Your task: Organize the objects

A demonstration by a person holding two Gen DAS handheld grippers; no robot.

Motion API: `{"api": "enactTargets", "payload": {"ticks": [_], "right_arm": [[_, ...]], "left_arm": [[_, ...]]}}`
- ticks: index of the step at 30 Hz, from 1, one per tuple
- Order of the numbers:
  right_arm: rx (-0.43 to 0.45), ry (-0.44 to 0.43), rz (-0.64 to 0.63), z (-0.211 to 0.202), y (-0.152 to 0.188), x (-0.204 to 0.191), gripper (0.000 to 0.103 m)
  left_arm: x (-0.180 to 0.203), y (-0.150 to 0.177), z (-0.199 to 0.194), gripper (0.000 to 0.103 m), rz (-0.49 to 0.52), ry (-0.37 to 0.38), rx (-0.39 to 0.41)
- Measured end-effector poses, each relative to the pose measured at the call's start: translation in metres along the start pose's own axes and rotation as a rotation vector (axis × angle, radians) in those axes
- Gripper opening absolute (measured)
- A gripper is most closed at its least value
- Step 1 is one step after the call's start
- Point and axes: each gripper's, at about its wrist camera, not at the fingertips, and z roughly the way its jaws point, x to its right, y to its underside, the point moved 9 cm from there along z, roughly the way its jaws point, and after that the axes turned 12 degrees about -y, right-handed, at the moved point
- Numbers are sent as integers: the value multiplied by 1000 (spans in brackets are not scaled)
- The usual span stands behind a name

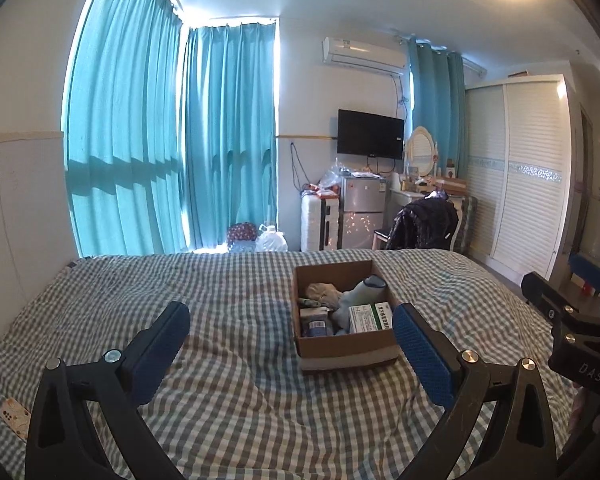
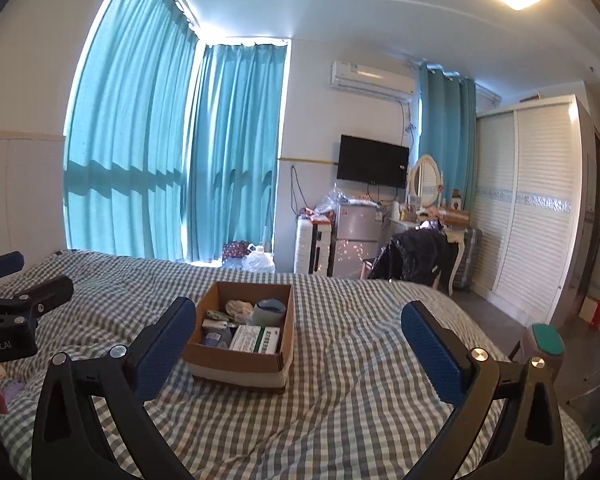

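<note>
- left gripper spread wide, empty, hovering over checked bedspread
- cardboard box sits mid-bed, already holding green-white medicine box, cloth bits, small packets (contents jumbled)
- right gripper likewise agape, empty
- judgement: nothing in hand; sorting looks either unstarted or between items

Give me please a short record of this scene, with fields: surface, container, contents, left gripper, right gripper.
surface: bed with checked cover
container: open cardboard box standing on the bed
contents: white and green carton, rolled grey-blue cloth, beige crumpled item, other small packs hard to identify
left gripper: fingers open, empty, above the bed, box ahead to its right
right gripper: fingers open, empty, box ahead to its left
</note>
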Motion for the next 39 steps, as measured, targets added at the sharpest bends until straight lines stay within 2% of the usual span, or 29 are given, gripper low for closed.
{"api": "enactTargets", "payload": {"ticks": [4, 10, 39], "right_arm": [[-25, 9, 30, 4, 11, 7, 103], [-42, 11, 33, 6, 15, 9, 103], [-56, 12, 20, 7, 14, -2, 103]], "left_arm": [[3, 7, 3, 103, -17, 16, -33], [13, 9, 0, 103, 30, 14, -14], [7, 14, 3, 103, 23, -7, -45]]}}
